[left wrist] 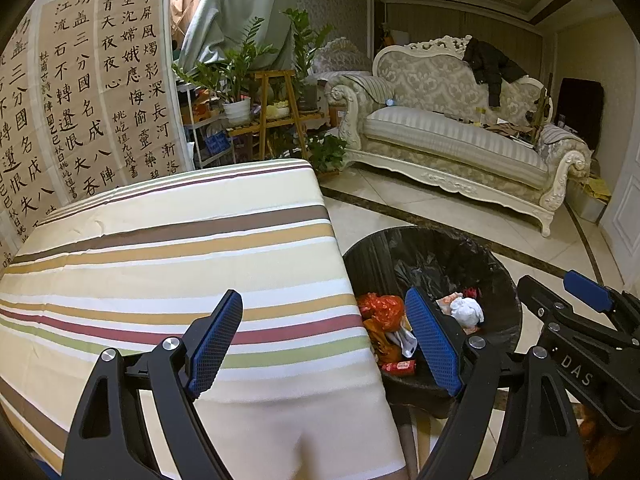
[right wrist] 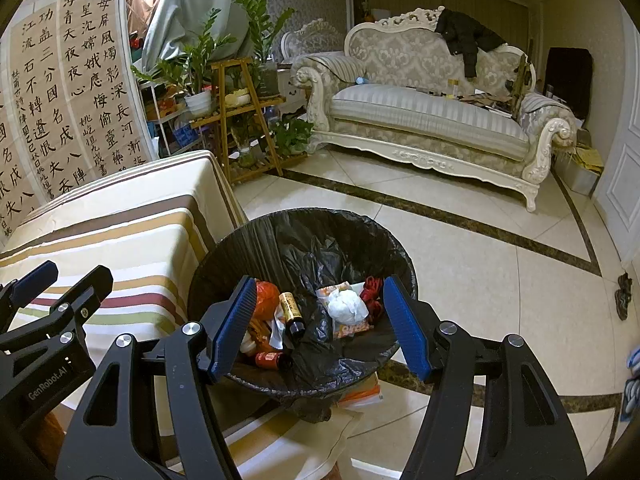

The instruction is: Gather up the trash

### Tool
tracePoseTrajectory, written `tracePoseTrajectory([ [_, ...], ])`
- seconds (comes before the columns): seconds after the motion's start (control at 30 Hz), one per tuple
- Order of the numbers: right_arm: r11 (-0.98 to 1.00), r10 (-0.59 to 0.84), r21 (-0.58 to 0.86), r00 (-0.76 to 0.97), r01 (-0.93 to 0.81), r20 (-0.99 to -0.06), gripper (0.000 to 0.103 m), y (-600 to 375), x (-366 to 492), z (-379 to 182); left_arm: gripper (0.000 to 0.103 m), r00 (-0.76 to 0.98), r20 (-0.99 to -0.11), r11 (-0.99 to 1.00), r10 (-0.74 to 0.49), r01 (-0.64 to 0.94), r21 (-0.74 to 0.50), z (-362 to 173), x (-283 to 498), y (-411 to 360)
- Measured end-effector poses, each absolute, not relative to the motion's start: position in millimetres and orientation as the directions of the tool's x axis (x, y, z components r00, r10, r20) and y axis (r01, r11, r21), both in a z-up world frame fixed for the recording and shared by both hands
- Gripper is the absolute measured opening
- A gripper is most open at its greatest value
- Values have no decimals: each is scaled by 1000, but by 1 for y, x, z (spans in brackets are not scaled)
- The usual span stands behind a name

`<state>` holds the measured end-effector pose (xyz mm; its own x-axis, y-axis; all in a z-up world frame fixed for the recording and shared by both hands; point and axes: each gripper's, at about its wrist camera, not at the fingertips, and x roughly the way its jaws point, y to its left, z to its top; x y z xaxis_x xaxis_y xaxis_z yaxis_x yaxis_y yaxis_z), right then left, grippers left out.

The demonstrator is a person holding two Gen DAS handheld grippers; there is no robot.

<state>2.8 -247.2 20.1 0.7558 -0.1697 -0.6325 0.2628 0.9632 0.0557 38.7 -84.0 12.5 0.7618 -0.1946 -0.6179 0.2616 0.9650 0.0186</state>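
Left wrist view. The left gripper (left wrist: 324,344) hangs with jaws spread and nothing between them, straddling the edge where the striped table (left wrist: 160,248) meets the bin (left wrist: 436,240). The tabletop ahead shows no trash. The trash (left wrist: 384,312) lies in the bin, ahead and to the right of this gripper, just beyond its right finger. The right gripper (left wrist: 560,292) enters at the right edge, beside the bin's far rim.

Right wrist view. The right gripper (right wrist: 320,324) is likewise released and empty, directly over the bin (right wrist: 240,240). Between its fingers in the picture, but lower, lie a white wad (right wrist: 347,307), a red wrapper (right wrist: 266,300) and a gold tube (right wrist: 291,312), the tube's long axis running roughly away from the camera. The right hand is judged nearer the bin; the table (right wrist: 132,216) lies to its left.
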Motion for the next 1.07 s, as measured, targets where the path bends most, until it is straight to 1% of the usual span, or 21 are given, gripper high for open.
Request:
tracePoseTrajectory([
  [0.37, 963, -170, 54, 754, 262, -635, 64, -245, 0, 17, 81, 757, -619, 963, -211, 271, 2, 15, 39, -87],
  [0.47, 963, -170, 54, 753, 262, -636, 64, -245, -1, 17, 84, 756, -619, 963, -212, 269, 0, 17, 40, -86],
  [0.63, 963, -170, 53, 752, 262, -637, 64, -244, -1, 16, 84, 747, -626, 963, -224, 267, -26, 16, 44, -87],
  [0.83, 963, -169, 53, 751, 262, -638, 64, -244, 0, 17, 84, 752, -622, 964, -219, 264, -21, 17, 45, -87],
  [1.07, 967, -161, 49, 750, 250, -642, 64, -233, 2, 10, 84, 734, -645, 968, -212, 247, -37, 14, 51, -80],
])
